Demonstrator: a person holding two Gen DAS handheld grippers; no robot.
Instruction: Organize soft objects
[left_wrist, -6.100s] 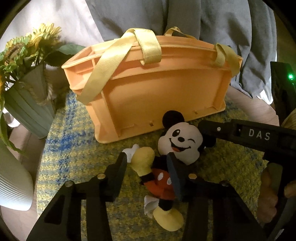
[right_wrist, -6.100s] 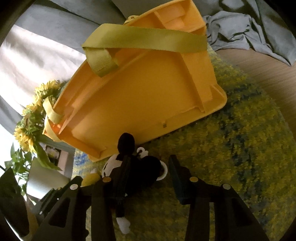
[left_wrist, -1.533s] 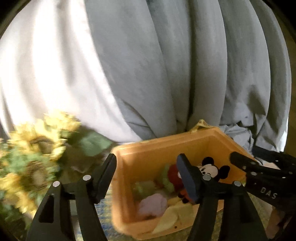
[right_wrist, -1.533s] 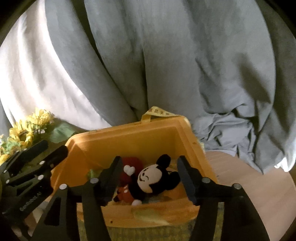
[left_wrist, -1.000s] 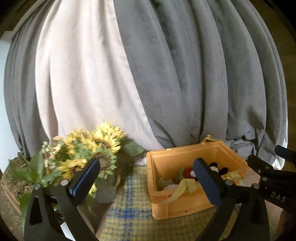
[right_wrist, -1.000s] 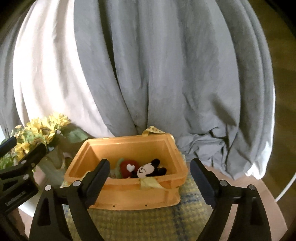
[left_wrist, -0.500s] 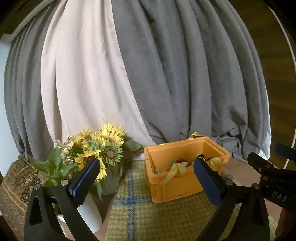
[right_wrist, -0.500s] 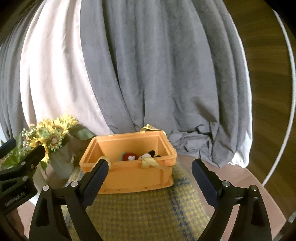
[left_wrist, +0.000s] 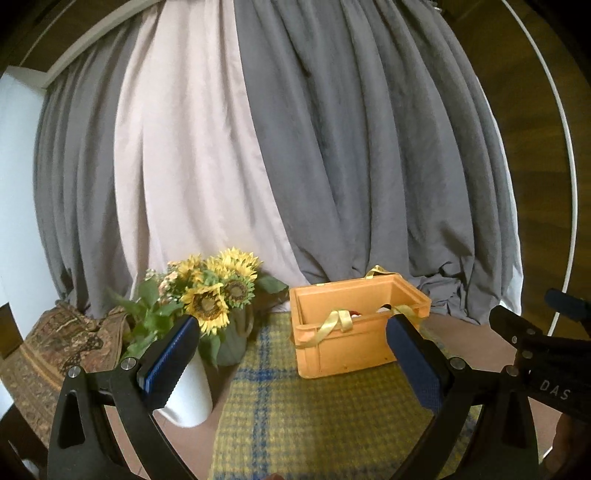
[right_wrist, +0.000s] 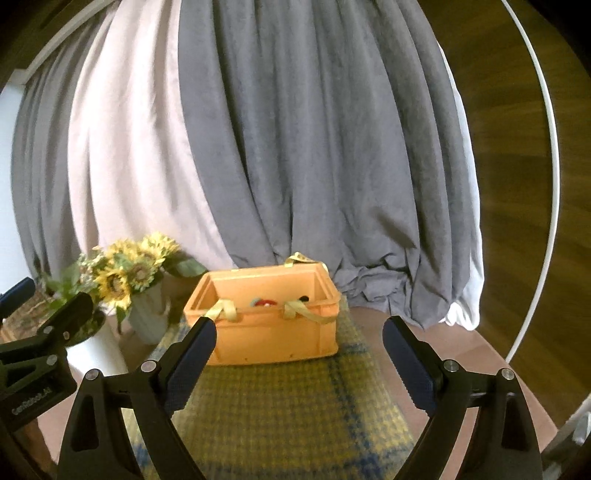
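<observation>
An orange plastic crate (left_wrist: 347, 343) with yellow strap handles stands upright on a yellow and blue checked cloth (left_wrist: 306, 417); it also shows in the right wrist view (right_wrist: 277, 336). Soft toys lie inside it; only a red and black bit (right_wrist: 266, 302) peeks over the rim. My left gripper (left_wrist: 291, 350) is open and empty, well back from the crate. My right gripper (right_wrist: 295, 358) is open and empty, also back from the crate. Each gripper shows at the edge of the other's view.
A bunch of sunflowers (left_wrist: 214, 291) in a grey-green vase stands left of the crate, with a white ribbed vase (left_wrist: 188, 398) in front of it. Grey and pale curtains (left_wrist: 295, 147) hang behind. A patterned rug (left_wrist: 55, 343) lies at far left.
Both grippers have pulled back and away from the crate, which now looks smaller. The Mickey toy that lay on the cloth earlier is now inside the upright crate.
</observation>
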